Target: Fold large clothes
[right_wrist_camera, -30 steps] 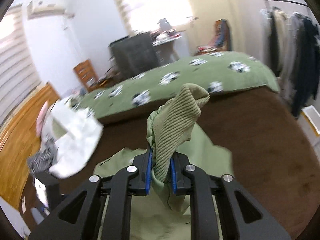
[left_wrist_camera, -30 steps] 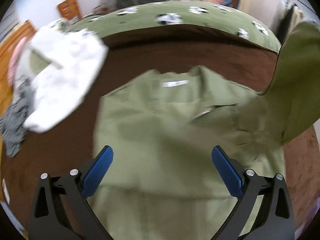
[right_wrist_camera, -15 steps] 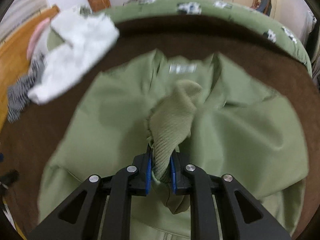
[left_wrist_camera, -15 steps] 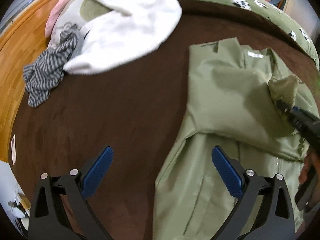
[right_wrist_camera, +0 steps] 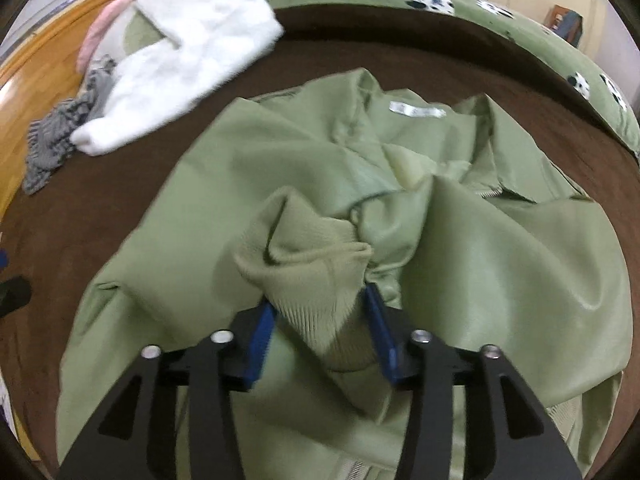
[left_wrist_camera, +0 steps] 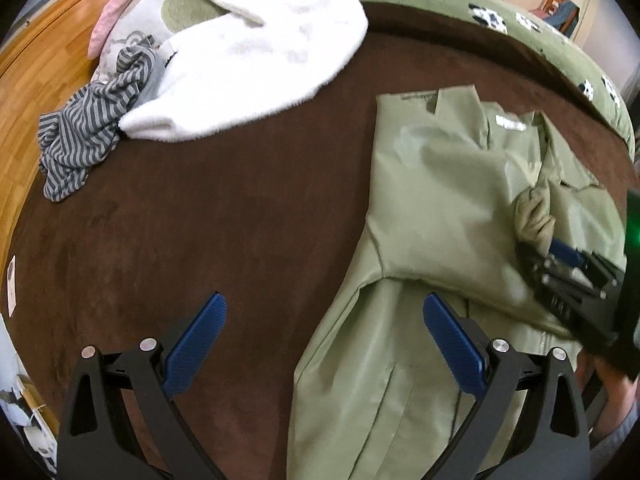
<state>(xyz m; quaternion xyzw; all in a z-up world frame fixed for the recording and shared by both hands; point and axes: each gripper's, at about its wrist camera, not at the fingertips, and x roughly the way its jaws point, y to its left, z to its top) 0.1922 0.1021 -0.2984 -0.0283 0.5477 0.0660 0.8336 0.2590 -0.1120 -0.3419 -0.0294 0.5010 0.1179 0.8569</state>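
An olive green jacket [left_wrist_camera: 436, 208] lies spread on the brown blanket [left_wrist_camera: 208, 208], collar at the far end. It fills the right wrist view [right_wrist_camera: 500, 248]. Its right sleeve is folded across the chest, and the ribbed cuff [right_wrist_camera: 312, 256] sits between the fingers of my right gripper [right_wrist_camera: 318, 312], whose jaws have parted around it. The right gripper [left_wrist_camera: 560, 256] also shows in the left wrist view, low over the jacket's chest. My left gripper [left_wrist_camera: 324, 336] is open and empty above the jacket's left edge near the hem.
A white fleece garment [left_wrist_camera: 256, 48] and a grey striped garment [left_wrist_camera: 88, 128] lie at the far left of the blanket. A green patterned bedspread [left_wrist_camera: 520, 20] lies beyond. A wooden headboard [left_wrist_camera: 40, 52] runs along the left.
My right gripper lowered the sleeve cuff onto the jacket's chest and its jaws opened from a tight grip. My left gripper swung left, then held about still.
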